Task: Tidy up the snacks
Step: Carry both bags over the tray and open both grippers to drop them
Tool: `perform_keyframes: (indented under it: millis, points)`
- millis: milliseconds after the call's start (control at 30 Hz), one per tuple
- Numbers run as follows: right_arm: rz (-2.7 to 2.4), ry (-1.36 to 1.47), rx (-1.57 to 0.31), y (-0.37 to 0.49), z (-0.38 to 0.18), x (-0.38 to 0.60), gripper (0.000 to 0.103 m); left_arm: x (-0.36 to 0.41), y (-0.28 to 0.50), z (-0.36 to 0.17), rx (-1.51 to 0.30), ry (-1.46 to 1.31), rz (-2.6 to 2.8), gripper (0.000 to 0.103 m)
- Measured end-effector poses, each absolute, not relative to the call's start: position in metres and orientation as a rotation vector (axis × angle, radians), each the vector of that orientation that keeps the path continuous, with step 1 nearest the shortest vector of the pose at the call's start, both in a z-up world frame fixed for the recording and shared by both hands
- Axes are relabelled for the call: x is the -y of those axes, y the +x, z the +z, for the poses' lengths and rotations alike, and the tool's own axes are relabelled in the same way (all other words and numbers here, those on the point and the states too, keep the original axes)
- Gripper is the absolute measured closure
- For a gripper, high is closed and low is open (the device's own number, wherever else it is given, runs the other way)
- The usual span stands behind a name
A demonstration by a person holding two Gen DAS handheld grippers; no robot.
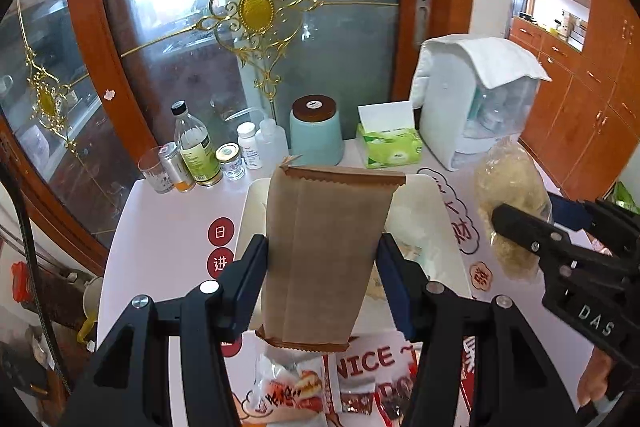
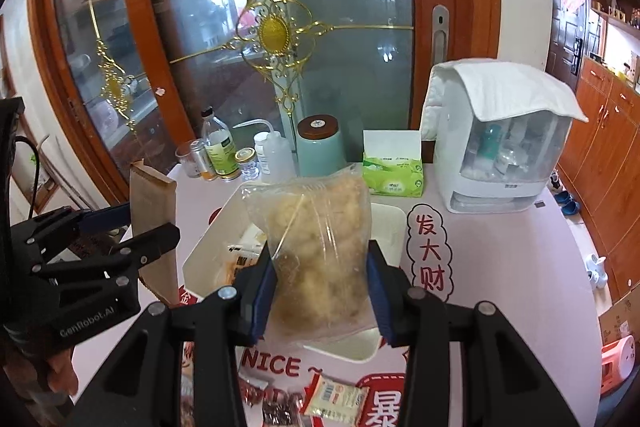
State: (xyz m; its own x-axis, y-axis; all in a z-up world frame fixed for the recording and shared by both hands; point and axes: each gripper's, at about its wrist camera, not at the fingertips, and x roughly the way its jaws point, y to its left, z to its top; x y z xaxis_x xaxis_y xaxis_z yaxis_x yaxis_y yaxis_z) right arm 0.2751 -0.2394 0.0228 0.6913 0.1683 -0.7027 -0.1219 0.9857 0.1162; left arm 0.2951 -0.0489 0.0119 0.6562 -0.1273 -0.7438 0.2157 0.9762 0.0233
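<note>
In the left wrist view, the left gripper (image 1: 322, 279) pinched a brown pouch (image 1: 324, 251) by its two long edges, about mid-height, holding it upright above the white bin (image 1: 248, 211) on the pink table (image 1: 160, 219). The pouch looked flat, paper-like and light; its sides stayed straight between the pads, so it seemed fairly stiff, and the edge grip there looked sound. The crimped end seams would likely be a poorer hold. More packets (image 1: 296, 387) lay on the table below. To the right, the right gripper (image 1: 516, 231) showed side-on against a clear bag (image 1: 512, 203).

In the right wrist view, the right gripper (image 2: 322, 287) squeezed the clear bag (image 2: 316, 239) at its lower half, and the bag hung above the bin (image 2: 384, 227). Its film was glossy and wrinkled, its pale lumpy contents loose, so it probably handled soft, slippery and crushable; a gentle hold low on the full part seemed safer than the thin top. The left gripper (image 2: 148, 227) with the pouch (image 2: 154, 215) stood at the left. A yellow packet (image 2: 336, 399) lay on the table (image 2: 500, 267).
</note>
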Motion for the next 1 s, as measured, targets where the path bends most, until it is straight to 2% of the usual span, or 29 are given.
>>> perform_keyframes:
  millis: [300,367,400,433,467,500,600,1000]
  points:
    - [0.135,0.021,-0.856,0.307,-0.013,0.220,0.059,0.049,0.323,-0.025,-0.880,0.119,-0.173,0.049]
    - [0.146,0.013,-0.868,0.312,-0.021,0.216,0.057,0.048,0.326,-0.030,-0.869,0.133,-0.154,0.029]
    - [0.149,0.010,-0.872,0.313,-0.023,0.214,0.053,0.045,0.327,-0.033,-0.863,0.141,-0.132,0.024]
    - [0.140,0.011,-0.872,0.314,-0.026,0.214,0.052,0.042,0.328,-0.035,-0.857,0.143,-0.111,0.014]
    - [0.137,0.018,-0.872,0.314,-0.027,0.215,0.052,0.039,0.329,-0.037,-0.856,0.135,-0.102,0.009]
    - [0.139,0.028,-0.877,0.315,-0.029,0.216,0.049,0.033,0.331,-0.040,-0.861,0.118,-0.096,0.008]
    - [0.152,0.061,-0.893,0.316,-0.034,0.219,0.030,0.023,0.332,-0.048,-0.886,0.080,-0.095,0.008]
    - [0.166,0.047,-0.889,0.299,-0.034,0.215,0.028,0.025,0.300,-0.047,-0.839,0.139,-0.076,0.008]
